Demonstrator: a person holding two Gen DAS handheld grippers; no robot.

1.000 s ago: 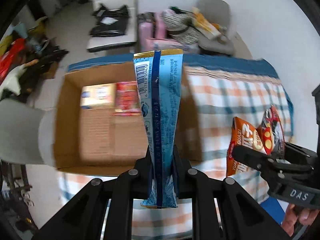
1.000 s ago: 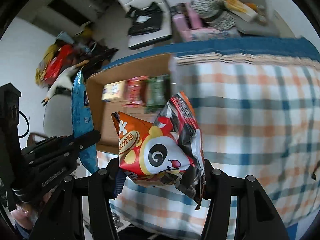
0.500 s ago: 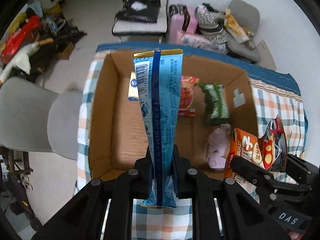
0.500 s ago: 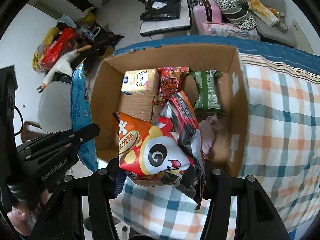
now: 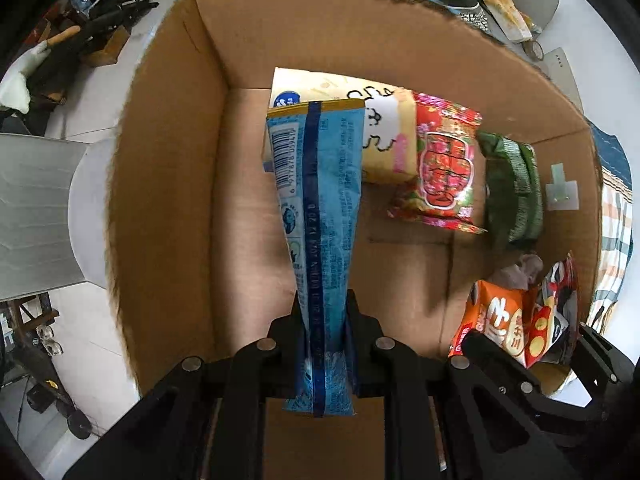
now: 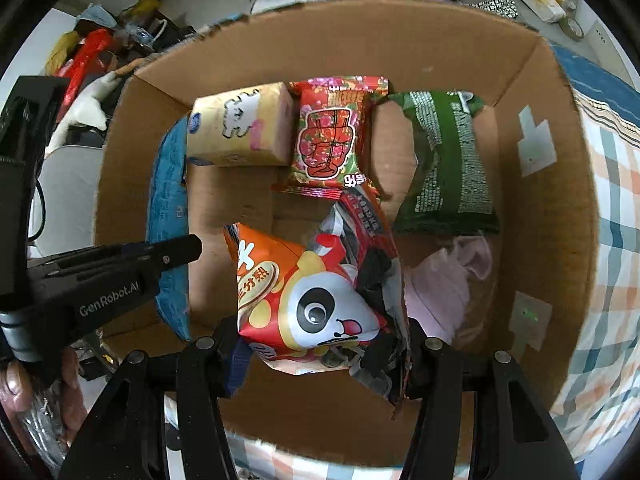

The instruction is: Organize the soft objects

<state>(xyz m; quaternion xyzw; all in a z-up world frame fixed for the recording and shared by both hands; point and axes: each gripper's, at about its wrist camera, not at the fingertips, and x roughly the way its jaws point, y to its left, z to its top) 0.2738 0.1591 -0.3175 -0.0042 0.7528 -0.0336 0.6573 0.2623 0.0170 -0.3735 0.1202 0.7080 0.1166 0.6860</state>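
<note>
- Around me is a cluttered room: a plaid cloth [image 6: 608, 216] covers the surface under the box, and a grey chair [image 5: 36, 216] stands to the left of it.
- An open cardboard box [image 5: 168, 184] fills both my views. Its walls rise on every side, and bare floor shows down its left half.
- Along the far wall lie a yellow pack [image 6: 240, 128], a red snack packet [image 6: 332, 144] and a green packet [image 6: 448, 168], side by side.
- A pink soft thing [image 6: 444, 284] lies at the right, partly hidden; I cannot tell what it is.
- My left gripper [image 5: 325, 332] is clamped on a tall blue packet [image 5: 320, 208], held upright over the box's left side.
- My right gripper [image 6: 320, 344] pinches a crumpled panda snack bag [image 6: 316, 304] above the box's middle; its lower edge is hidden by the fingers.
</note>
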